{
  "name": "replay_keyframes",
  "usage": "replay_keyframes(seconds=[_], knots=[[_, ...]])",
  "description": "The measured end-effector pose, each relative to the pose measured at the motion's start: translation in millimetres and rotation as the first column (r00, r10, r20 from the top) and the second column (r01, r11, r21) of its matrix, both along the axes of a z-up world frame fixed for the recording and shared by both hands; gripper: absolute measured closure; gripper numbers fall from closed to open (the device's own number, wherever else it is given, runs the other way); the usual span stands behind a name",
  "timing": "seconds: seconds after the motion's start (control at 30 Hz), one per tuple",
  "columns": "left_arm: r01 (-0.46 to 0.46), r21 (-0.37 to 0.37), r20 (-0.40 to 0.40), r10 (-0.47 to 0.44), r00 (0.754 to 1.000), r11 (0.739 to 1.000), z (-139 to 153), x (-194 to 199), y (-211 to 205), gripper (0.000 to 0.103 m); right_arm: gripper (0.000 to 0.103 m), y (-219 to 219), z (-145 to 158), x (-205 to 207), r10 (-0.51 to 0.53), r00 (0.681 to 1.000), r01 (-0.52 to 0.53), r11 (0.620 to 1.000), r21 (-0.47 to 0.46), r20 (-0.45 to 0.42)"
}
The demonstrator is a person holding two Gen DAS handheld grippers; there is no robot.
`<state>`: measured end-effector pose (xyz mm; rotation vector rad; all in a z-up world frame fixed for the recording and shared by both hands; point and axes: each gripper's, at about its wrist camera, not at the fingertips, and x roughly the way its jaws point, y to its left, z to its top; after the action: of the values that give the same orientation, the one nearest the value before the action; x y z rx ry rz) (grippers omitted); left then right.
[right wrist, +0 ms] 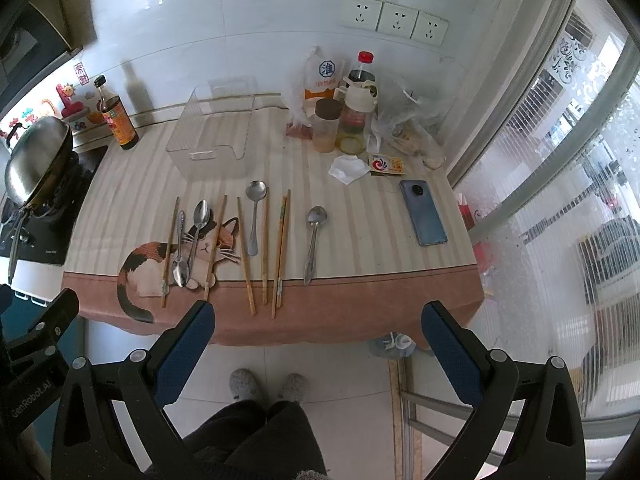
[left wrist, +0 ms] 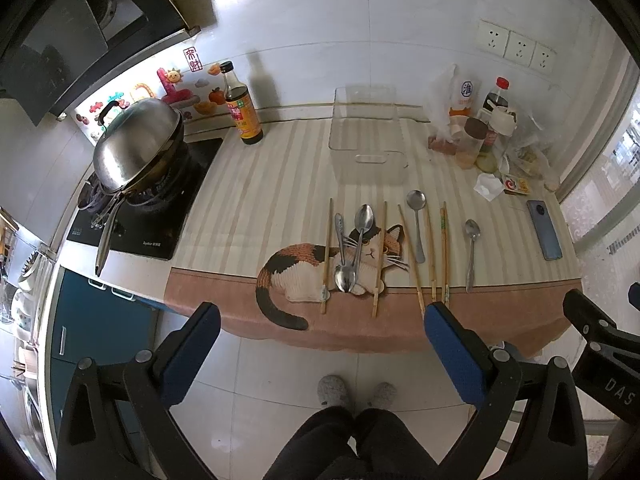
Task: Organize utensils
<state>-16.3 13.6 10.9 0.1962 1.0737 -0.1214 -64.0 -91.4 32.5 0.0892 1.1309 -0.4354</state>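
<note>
Several metal spoons and wooden chopsticks lie in a row on the striped cat-print cloth (left wrist: 248, 184) (right wrist: 360, 240). Two crossed spoons (left wrist: 352, 248) (right wrist: 190, 240) rest on the cat picture, a round spoon (left wrist: 416, 220) (right wrist: 255, 216) lies mid-row, another spoon (left wrist: 471, 252) (right wrist: 314, 240) at the right. A chopstick pair (left wrist: 443, 252) (right wrist: 281, 248) lies between them. A clear plastic box (left wrist: 366, 136) (right wrist: 212, 132) stands empty behind. My left gripper (left wrist: 322, 320) and right gripper (right wrist: 318, 318) are both open and empty, held off the counter's front edge.
A lidded wok (left wrist: 136, 148) (right wrist: 36, 160) sits on the stove at left. A soy sauce bottle (left wrist: 242, 108) (right wrist: 118, 118), jars and bags (left wrist: 480, 136) (right wrist: 348, 120), a tissue (right wrist: 348, 168) and a phone (left wrist: 545, 236) (right wrist: 423, 212) stand at the back and right.
</note>
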Motion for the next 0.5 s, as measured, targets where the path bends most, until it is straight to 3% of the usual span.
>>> replay_keyframes(seconds=[0.5], knots=[[-0.005, -0.015, 0.023, 0.005, 1.000, 1.000, 9.0, -12.7, -2.7, 0.000, 0.000, 5.8, 8.7, -16.9, 0.003, 1.000, -0.003, 1.000, -0.010, 0.027]])
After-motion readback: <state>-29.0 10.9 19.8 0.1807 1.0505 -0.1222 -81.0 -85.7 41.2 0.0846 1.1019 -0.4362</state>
